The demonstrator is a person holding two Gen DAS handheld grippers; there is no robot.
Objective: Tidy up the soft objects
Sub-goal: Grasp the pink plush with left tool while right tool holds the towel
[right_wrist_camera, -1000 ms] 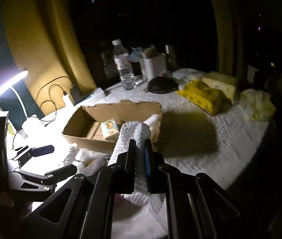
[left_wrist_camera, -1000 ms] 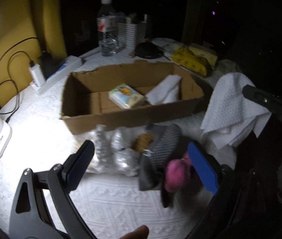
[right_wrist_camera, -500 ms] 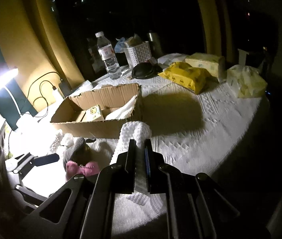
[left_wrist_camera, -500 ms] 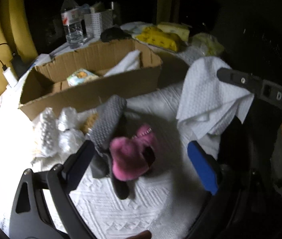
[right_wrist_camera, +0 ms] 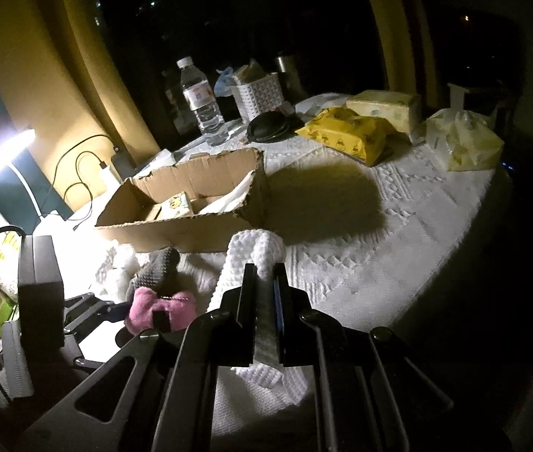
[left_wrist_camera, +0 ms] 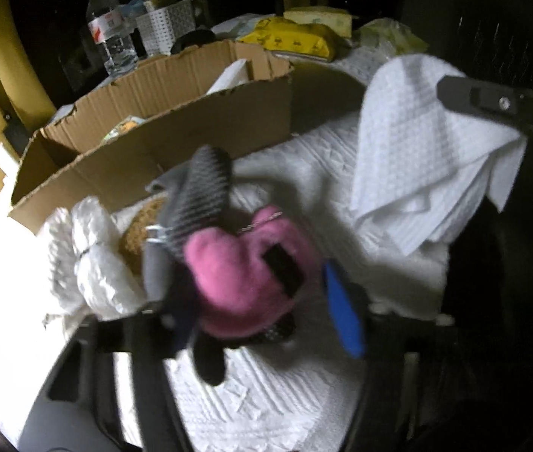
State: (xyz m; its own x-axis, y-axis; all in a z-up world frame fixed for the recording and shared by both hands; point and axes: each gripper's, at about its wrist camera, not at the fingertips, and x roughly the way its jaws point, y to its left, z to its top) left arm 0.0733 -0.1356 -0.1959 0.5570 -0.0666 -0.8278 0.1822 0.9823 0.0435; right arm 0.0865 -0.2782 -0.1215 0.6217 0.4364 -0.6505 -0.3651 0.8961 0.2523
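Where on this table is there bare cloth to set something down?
Free: the wide patch between the cardboard box, the yellow pack and the table's right edge. Crowded: in front of the box, around the pink plush and white bags.

A white textured tablecloth covers the table. On it: cardboard box near the left edge, water bottle and yellow packs toward the far edge.
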